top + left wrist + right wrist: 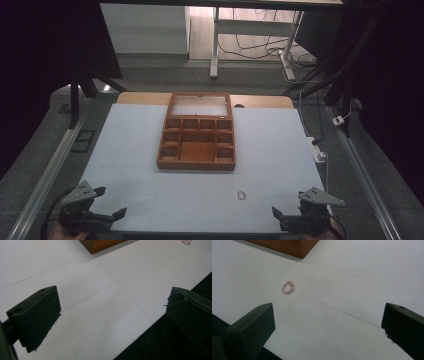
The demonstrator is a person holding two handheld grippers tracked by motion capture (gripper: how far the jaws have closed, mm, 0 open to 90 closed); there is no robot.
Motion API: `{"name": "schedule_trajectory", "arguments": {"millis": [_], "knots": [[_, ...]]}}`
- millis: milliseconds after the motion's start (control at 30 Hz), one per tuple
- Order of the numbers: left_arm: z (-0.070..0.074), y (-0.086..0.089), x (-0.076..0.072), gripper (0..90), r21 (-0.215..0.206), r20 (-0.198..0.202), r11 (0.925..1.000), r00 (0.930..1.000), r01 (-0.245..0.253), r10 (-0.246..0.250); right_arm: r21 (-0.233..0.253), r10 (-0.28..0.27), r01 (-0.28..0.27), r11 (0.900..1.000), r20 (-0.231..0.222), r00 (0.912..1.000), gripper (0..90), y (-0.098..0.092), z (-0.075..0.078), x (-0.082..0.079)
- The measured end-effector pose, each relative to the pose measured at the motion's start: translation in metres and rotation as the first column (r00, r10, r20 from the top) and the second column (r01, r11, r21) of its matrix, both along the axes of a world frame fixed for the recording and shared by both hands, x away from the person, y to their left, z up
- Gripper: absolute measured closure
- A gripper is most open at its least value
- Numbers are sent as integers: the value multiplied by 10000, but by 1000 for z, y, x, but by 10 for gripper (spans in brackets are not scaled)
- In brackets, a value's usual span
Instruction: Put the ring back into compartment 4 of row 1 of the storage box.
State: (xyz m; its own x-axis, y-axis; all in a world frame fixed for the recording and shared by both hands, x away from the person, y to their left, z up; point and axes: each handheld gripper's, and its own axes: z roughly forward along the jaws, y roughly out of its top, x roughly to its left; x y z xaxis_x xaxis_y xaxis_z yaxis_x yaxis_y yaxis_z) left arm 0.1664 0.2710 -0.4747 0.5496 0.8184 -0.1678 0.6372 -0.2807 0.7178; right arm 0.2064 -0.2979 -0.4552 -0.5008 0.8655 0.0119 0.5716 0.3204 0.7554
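Note:
A wooden box (197, 137) with several small compartments and a raised glass lid stands in the middle of the white table; a corner of the box (292, 246) and a corner of the box (100, 245) show in the gripper views. A small pink bead ring (242, 195) lies on the table in front of the box, to its right. The ring (288, 287) sits ahead of my right gripper (327, 325), left of centre. My right gripper (284, 214) rests at the front right edge, open and empty. My left gripper (111, 202) rests at the front left edge, open. The left gripper (112, 315) holds nothing.
The white table top (270, 145) drops off at its front edge just under both grippers. Metal rails (55, 160) run along both sides. A white power strip (317, 150) with cables lies off the right edge. Desk legs and cables stand behind.

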Motion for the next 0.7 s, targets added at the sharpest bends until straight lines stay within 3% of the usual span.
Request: {"name": "schedule_trajectory", "arguments": {"millis": [233,433,700], "knots": [[-1,2,2,1,-276,-185,9996,9998,55,-60,700,114,-104,9975,-132,9998,0,-5,1,2],[-1,0,4,3,-162,-335,9997,9993,184,-190,985,317,-273,9948,-432,9986,0,-6,0,5],[-1,-3,2,2,-42,-422,9993,9984,380,-381,816,745,-684,9943,-737,9945,0,-3,-1,8]]}}
